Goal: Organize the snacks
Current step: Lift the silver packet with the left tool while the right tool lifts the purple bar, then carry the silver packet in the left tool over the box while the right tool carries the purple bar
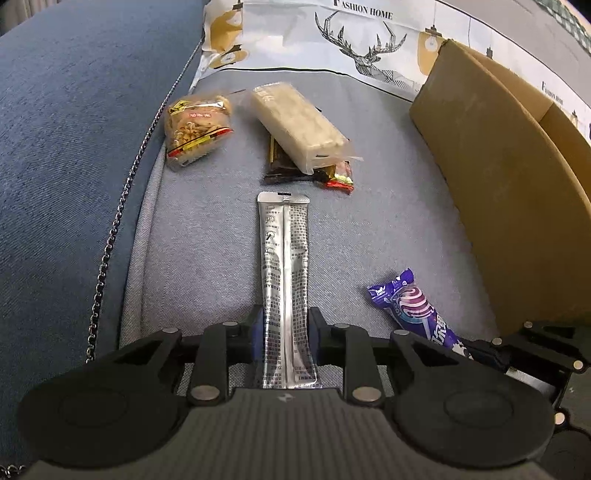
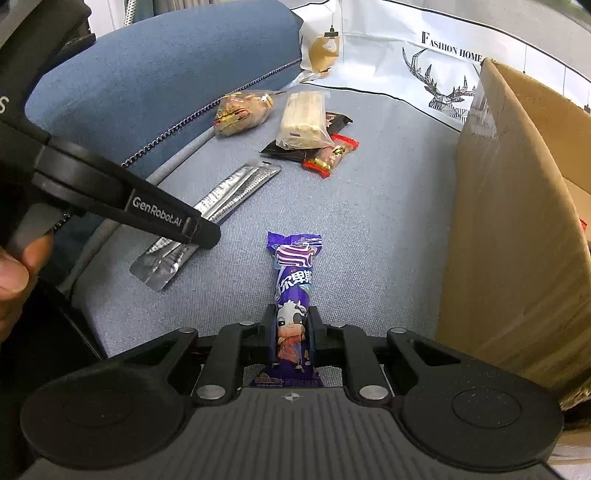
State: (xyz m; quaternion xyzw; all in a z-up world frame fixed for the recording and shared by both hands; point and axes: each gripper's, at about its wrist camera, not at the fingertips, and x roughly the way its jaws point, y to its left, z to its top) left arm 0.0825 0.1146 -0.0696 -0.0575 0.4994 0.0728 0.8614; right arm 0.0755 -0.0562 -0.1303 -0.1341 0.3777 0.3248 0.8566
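Note:
My left gripper (image 1: 285, 325) is shut on a long silver stick sachet (image 1: 284, 266) that lies along the grey-blue sofa cushion (image 1: 207, 229); the sachet also shows in the right wrist view (image 2: 221, 199) under the left gripper's finger (image 2: 173, 221). My right gripper (image 2: 291, 328) is shut on a purple candy bar wrapper (image 2: 293, 291), also seen in the left wrist view (image 1: 413, 310). Farther back lie a peanut bag (image 1: 195, 125), a pale wafer pack (image 1: 299, 125) over a dark brown wrapper (image 1: 280, 170), and a red candy (image 1: 340, 179).
An open cardboard box (image 1: 491, 177) stands on the right of the cushion, also in the right wrist view (image 2: 517, 221). A white deer-print "Fashion Home" cloth (image 1: 332, 33) lies at the back. The blue sofa arm (image 1: 74, 147) with a metal chain (image 1: 122, 206) rises on the left.

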